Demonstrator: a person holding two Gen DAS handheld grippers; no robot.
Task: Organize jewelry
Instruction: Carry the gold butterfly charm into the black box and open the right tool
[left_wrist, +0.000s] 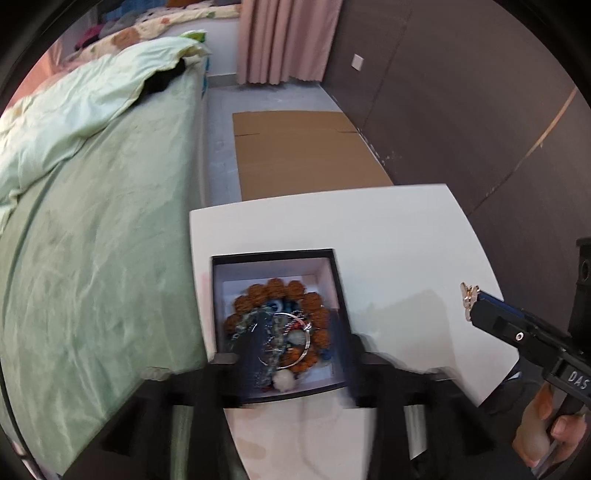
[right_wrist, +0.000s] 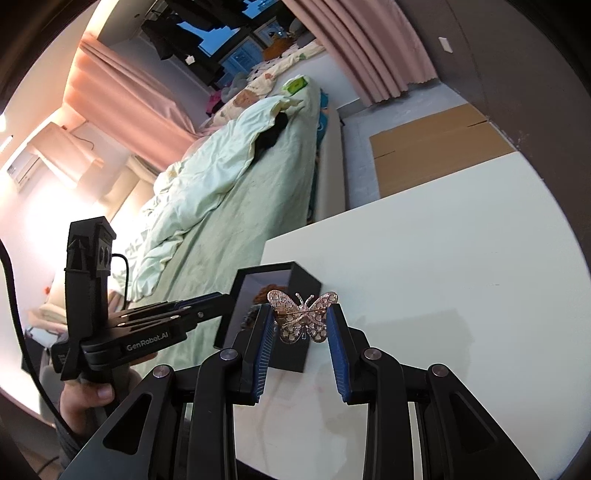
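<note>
The right gripper pinches a gold butterfly brooch above the white bench beside the black jewelry box, over which the left gripper hovers spread; the thin edge grip could slip.

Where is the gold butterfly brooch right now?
The gold butterfly brooch is clamped between the right gripper fingers, above the white table, just right of the open black jewelry box.
</note>
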